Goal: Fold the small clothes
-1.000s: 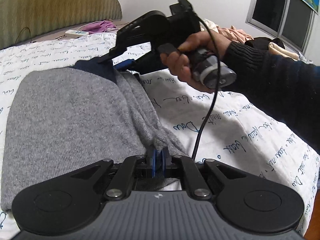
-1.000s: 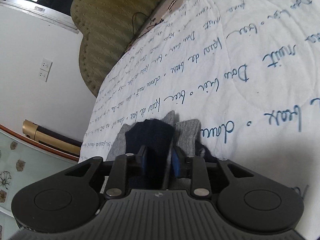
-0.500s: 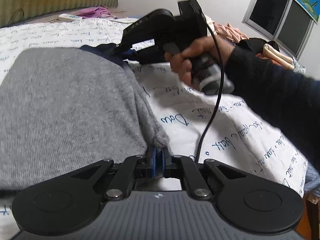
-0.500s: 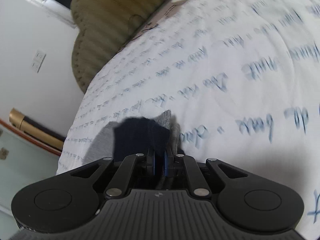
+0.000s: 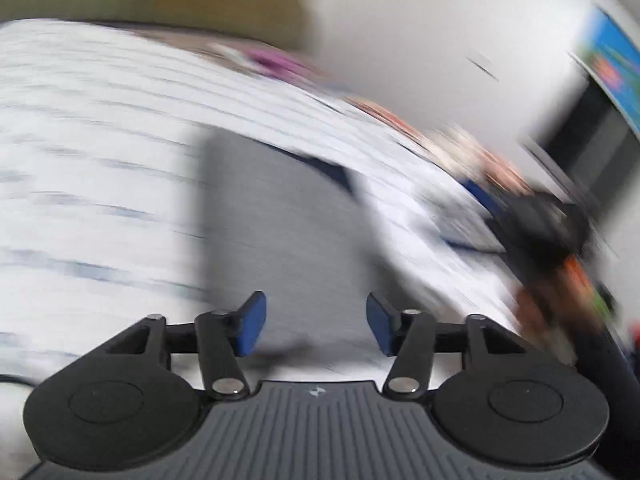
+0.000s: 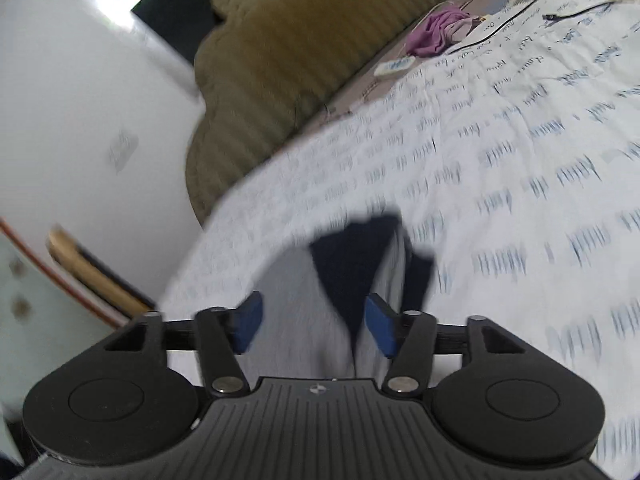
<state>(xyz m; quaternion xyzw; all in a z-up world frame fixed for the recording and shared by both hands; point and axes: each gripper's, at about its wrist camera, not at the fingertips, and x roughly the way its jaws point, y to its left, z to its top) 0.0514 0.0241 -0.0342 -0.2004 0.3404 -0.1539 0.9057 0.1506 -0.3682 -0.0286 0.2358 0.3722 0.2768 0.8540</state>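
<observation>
Grippers: we see our left gripper (image 5: pixel 316 326) and right gripper (image 6: pixel 314 326) with jaws opening, nothing pinched between the blue pads.
Garment: our grey sweater (image 5: pixel 280 240) with its navy collar (image 6: pixel 356 252) lies released just ahead on the bedspread (image 6: pixel 500 140).
Beyond: we make out a blurred olive headboard (image 6: pixel 272 60).

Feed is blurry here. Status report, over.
Left gripper and right gripper both opening, nothing pinched. Grey sweater lies on the bedspread. Nothing in the way.
</observation>
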